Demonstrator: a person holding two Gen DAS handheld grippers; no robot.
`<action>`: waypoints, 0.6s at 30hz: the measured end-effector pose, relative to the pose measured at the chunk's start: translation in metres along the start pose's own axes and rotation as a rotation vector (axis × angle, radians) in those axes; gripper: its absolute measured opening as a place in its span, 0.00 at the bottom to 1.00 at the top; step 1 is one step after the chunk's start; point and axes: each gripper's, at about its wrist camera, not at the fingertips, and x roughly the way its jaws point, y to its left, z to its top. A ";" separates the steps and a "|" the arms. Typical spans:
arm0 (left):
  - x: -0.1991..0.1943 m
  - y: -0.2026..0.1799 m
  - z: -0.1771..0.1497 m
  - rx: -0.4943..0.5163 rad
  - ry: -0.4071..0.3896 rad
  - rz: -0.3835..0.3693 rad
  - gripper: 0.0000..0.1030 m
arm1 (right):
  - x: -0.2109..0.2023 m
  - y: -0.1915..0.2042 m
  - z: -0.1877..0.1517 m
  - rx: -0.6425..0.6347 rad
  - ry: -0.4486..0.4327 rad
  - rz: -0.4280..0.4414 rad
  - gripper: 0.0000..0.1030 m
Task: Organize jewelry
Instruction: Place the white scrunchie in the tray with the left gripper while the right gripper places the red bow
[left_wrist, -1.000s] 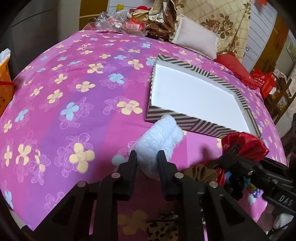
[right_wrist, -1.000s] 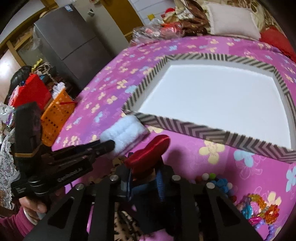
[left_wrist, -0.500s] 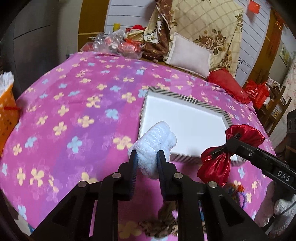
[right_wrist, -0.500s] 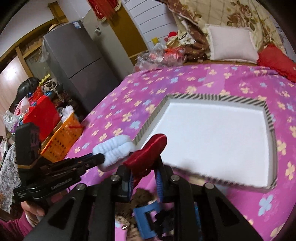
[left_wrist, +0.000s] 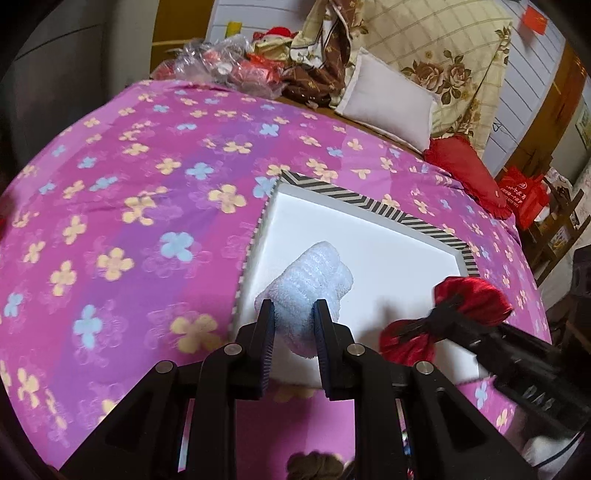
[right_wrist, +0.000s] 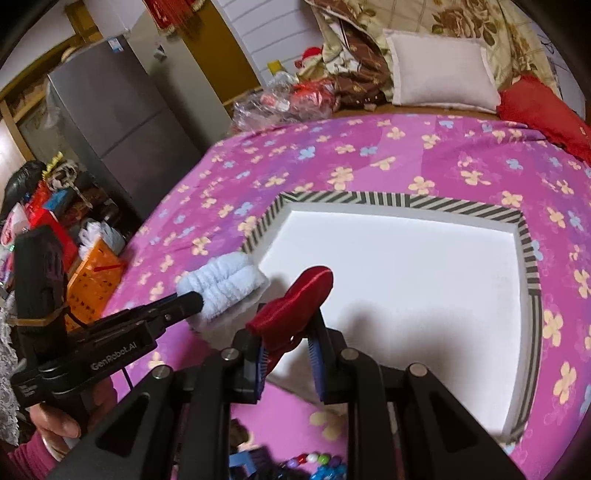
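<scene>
Left tool (left_wrist: 293, 314) pinches a fluffy white scrunchie (left_wrist: 308, 282) over the striped tray (left_wrist: 369, 201). Right tool (right_wrist: 286, 341) clamps a red bow (right_wrist: 295, 306) above the tray's near edge.

The tray (left_wrist: 428, 229) lies on the bedspread (left_wrist: 155, 206), toward its right half in the left wrist view. The left gripper (left_wrist: 293, 314) holds the fluffy scrunchie (left_wrist: 310, 284) over the tray's near left corner. The right gripper (right_wrist: 286, 332) holds the satin bow (right_wrist: 295, 306) over the tray's near edge, to the right of the scrunchie. Behind the tray, at the far end of the bedspread, the pillow (left_wrist: 388, 107) leans against the folded quilt (left_wrist: 454, 62). The plastic bags (left_wrist: 221, 70) lie left of the pillow. The cushion (left_wrist: 465, 166) lies right of it. In the right wrist view, the beaded bracelets (right_wrist: 317, 465) lie on the bedspread before the tray, below the right gripper. The basket (right_wrist: 92, 280) stands left of the bed, before the refrigerator (right_wrist: 110, 122).
</scene>
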 end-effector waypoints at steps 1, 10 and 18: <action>0.005 -0.001 0.000 -0.004 0.008 0.005 0.12 | 0.009 -0.001 0.002 -0.009 0.030 -0.018 0.19; 0.026 0.005 -0.008 0.002 0.048 0.076 0.14 | 0.056 -0.002 0.008 -0.044 0.143 -0.074 0.20; 0.025 0.009 -0.012 0.000 0.027 0.103 0.20 | 0.056 -0.012 0.008 0.044 0.133 -0.041 0.38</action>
